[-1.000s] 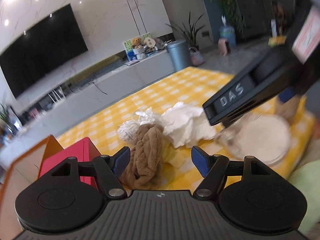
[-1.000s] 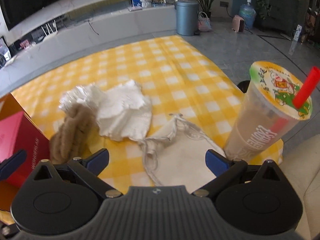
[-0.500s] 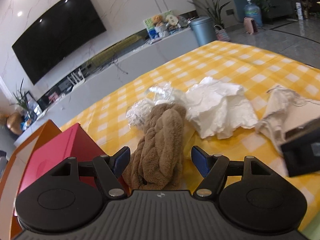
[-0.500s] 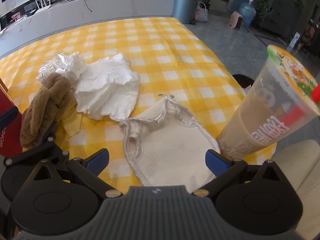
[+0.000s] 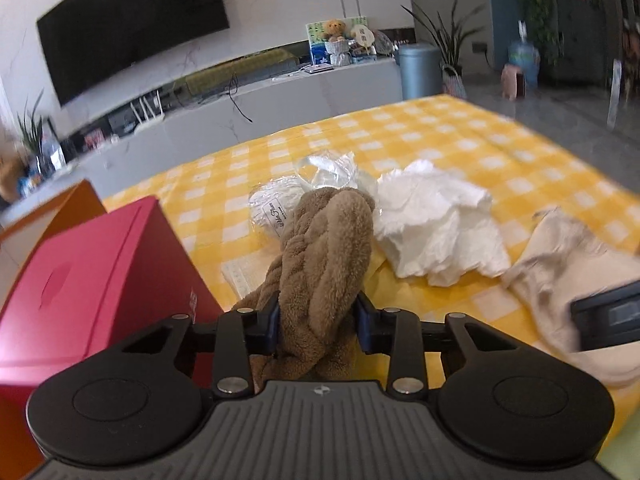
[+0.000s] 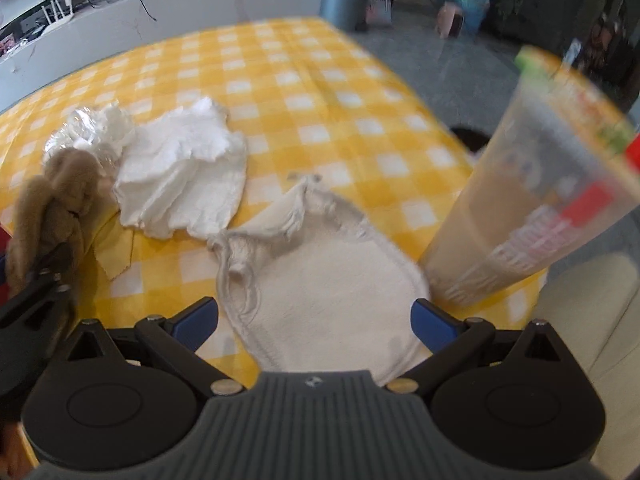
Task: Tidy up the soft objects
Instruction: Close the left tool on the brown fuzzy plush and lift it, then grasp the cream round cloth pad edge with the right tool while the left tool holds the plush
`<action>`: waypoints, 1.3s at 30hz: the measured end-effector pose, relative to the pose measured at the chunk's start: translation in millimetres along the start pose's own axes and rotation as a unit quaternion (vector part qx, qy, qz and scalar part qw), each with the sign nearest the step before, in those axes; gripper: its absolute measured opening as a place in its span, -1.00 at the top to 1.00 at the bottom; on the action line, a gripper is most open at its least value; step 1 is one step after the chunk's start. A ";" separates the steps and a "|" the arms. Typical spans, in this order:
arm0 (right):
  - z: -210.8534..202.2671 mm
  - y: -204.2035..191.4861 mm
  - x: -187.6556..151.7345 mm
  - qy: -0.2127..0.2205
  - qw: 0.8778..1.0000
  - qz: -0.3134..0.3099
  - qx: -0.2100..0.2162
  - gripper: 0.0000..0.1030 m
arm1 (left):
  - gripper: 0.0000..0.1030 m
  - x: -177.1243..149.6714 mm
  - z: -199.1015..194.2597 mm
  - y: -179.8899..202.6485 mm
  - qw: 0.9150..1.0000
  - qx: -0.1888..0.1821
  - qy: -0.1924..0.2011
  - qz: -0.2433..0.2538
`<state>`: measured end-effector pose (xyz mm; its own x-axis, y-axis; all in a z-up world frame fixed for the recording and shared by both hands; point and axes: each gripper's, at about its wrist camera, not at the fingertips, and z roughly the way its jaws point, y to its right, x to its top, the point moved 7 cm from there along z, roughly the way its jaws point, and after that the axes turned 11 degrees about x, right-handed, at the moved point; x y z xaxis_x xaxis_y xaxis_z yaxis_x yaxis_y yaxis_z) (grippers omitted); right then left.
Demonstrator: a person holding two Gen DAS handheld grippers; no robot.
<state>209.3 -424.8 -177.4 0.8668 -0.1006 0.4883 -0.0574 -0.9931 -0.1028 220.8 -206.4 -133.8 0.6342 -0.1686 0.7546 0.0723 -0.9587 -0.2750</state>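
Left gripper (image 5: 316,322) has clamped brown towel (image 5: 324,256); right gripper (image 6: 314,320) gapes.

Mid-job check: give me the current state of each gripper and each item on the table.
Left gripper: shut on brown braided plush towel.
Right gripper: open, above cream cloth pouch, which lies flat.
Crumpled white cloth: loose on table.
Milk tea cup: sealed, upright.

Brown towel (image 5: 324,248): twisted, fuzzy, pinched between left fingers (image 5: 267,320).
Cream cloth (image 6: 324,280): flat, rumpled, between spread right fingers (image 6: 196,320).
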 end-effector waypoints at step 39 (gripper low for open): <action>40.1 32.5 -3.6 0.000 0.994 0.102 -0.045 -0.77 | -0.18 -40.7 -29.3 13.8 0.987 -0.158 -0.017 0.005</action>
<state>224.2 -454.3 -217.2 0.8329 -0.2998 0.4652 -0.2754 -0.9536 -0.1215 173.5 -219.5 -150.8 0.6593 -0.1763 0.7309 -0.1744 -0.9815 -0.0795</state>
